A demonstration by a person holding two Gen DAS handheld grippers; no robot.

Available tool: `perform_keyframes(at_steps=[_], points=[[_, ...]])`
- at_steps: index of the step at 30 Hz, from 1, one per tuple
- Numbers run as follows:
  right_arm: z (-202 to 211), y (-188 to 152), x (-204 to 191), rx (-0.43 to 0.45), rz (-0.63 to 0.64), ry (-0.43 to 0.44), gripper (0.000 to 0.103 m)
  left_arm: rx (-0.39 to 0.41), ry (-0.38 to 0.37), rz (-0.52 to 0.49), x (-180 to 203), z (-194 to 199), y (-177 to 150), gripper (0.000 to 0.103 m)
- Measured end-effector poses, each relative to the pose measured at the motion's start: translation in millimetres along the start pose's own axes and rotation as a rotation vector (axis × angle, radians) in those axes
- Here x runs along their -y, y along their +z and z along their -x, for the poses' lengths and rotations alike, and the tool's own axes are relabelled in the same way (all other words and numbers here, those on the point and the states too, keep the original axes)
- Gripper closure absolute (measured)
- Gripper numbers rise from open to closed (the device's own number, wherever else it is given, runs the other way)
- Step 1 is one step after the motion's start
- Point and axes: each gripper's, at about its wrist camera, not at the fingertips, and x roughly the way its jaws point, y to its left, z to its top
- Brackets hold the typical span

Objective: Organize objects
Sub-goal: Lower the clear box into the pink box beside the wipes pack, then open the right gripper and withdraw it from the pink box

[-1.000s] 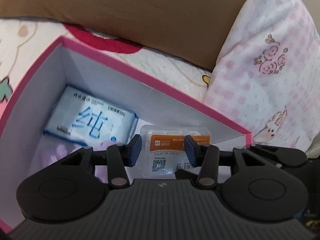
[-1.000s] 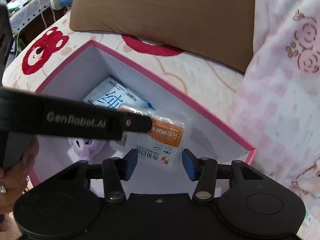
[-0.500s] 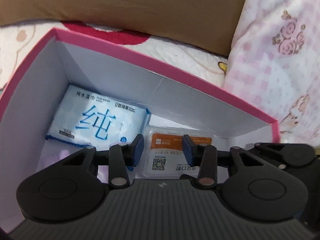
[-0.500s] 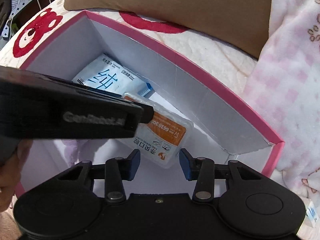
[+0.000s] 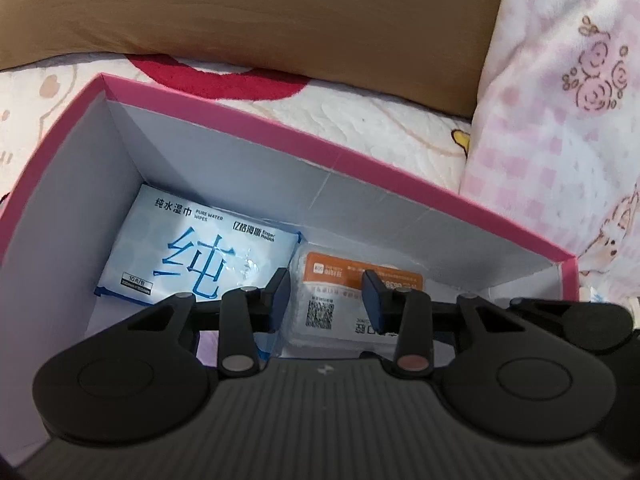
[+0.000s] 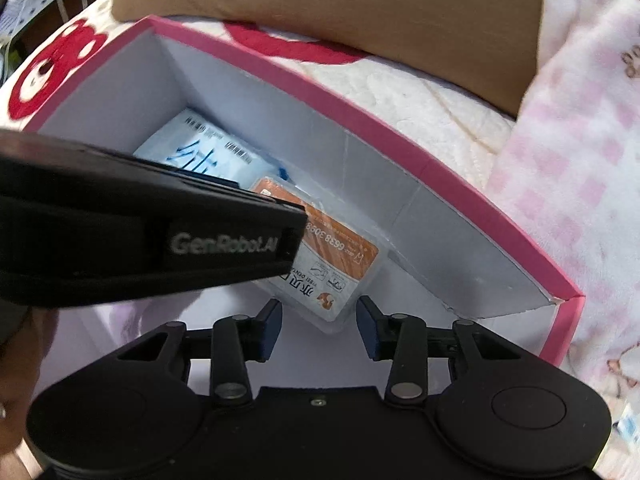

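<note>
A pink-rimmed white box [image 5: 320, 156] [image 6: 360, 108] stands on the bed. Inside lie a blue wipes pack [image 5: 192, 252] [image 6: 200, 148] and, to its right, a clear pack with an orange label [image 5: 332, 280] [image 6: 344, 256], tilted. My left gripper [image 5: 326, 300] hovers over the orange pack. Its pads stand apart and narrower than the pack, with the right pad in front of the label, so they do not press on it. One of its fingers [image 6: 224, 240] crosses the right wrist view. My right gripper [image 6: 318, 328] is closing just short of the pack's near corner, pads clear of it.
A brown pillow [image 5: 280, 20] lies behind the box and a pink checked blanket [image 5: 560, 140] to its right. Something pale purple [image 6: 132, 312] sits low in the box under the left gripper. A hand [image 6: 20, 360] shows at the left edge.
Both grippers have sunk toward the box, which now fills more of each view. Both pairs of pads stand closer together. The two packs have kept their places.
</note>
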Motion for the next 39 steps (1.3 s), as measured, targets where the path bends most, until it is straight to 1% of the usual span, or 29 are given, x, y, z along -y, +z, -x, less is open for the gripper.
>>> perform_keyframes(at_steps=[2, 3, 7, 8, 9, 10, 12, 14, 17, 19, 20, 21, 23, 25, 27, 32, 35, 36, 37, 39], points=[[-1.4, 1.7, 4.7, -0.010, -0.015, 0.017, 0.060, -0.011, -0.018, 0.017, 0.3, -4.1, 2.9, 0.061], [-0.3, 1.5, 5.5, -0.006, -0.004, 0.028, 0.060, -0.015, -0.014, 0.021, 0.3, -5.1, 3.0, 0.061], [17.3, -7.1, 6.0, 0.048, 0.032, 0.081, 0.058, -0.011, 0.002, 0.007, 4.3, 0.4, 0.1, 0.059], [23.7, -10.5, 6.0, 0.063, 0.029, 0.098, 0.058, -0.011, 0.003, 0.004, 8.1, 4.3, 1.2, 0.055], [29.8, -14.3, 5.7, 0.077, 0.031, 0.126, 0.055, -0.010, 0.008, -0.003, 10.4, 8.1, 1.2, 0.050], [34.8, -17.9, 4.9, 0.086, 0.042, 0.148, 0.052, -0.010, 0.018, -0.010, 12.7, 13.2, 1.4, 0.049], [44.0, -25.9, 1.4, 0.108, 0.068, 0.145, 0.049, -0.005, 0.061, -0.026, 16.2, 24.6, 0.7, 0.046], [51.2, -30.2, 2.5, 0.136, 0.078, 0.137, 0.049, 0.001, 0.099, -0.034, 19.2, 32.4, -0.5, 0.045], [65.8, -36.1, 5.8, 0.175, 0.071, 0.142, 0.048, -0.014, 0.116, -0.029, 17.9, 45.5, -4.3, 0.042], [70.2, -38.7, 7.5, 0.182, 0.066, 0.148, 0.048, -0.014, 0.122, -0.023, 16.1, 55.0, -8.4, 0.041], [73.2, -41.1, 11.3, 0.187, 0.061, 0.162, 0.048, -0.014, 0.126, -0.023, 11.5, 66.1, -12.3, 0.041], [83.5, -46.4, 16.8, 0.200, 0.057, 0.189, 0.048, -0.016, 0.130, -0.022, 10.6, 72.0, -14.3, 0.041], [96.0, -52.0, 18.9, 0.218, 0.067, 0.201, 0.048, -0.015, 0.132, -0.020, 12.5, 82.6, -17.4, 0.041], [108.2, -60.7, 15.8, 0.234, 0.067, 0.210, 0.048, -0.015, 0.123, -0.023, 15.7, 92.6, -19.9, 0.041], [119.9, -65.9, 22.9, 0.241, 0.053, 0.234, 0.048, -0.010, 0.103, -0.024, 19.8, 104.8, -24.4, 0.041], [146.7, -75.2, 23.4, 0.254, 0.065, 0.257, 0.048, -0.016, 0.121, -0.095, 39.7, 130.8, -46.2, 0.041], [167.3, -82.3, 22.5, 0.256, 0.079, 0.285, 0.041, -0.038, 0.109, -0.121, 46.5, 148.3, -58.5, 0.041], [172.2, -84.4, 20.7, 0.260, 0.085, 0.288, 0.036, -0.040, 0.107, -0.125, 47.3, 154.1, -61.3, 0.041], [178.4, -87.7, 19.7, 0.270, 0.089, 0.290, 0.031, -0.034, 0.114, -0.134, 48.6, 163.5, -64.1, 0.041], [193.0, -95.8, 18.3, 0.279, 0.107, 0.297, 0.027, -0.013, 0.140, -0.166, 52.0, 180.1, -69.1, 0.039]])
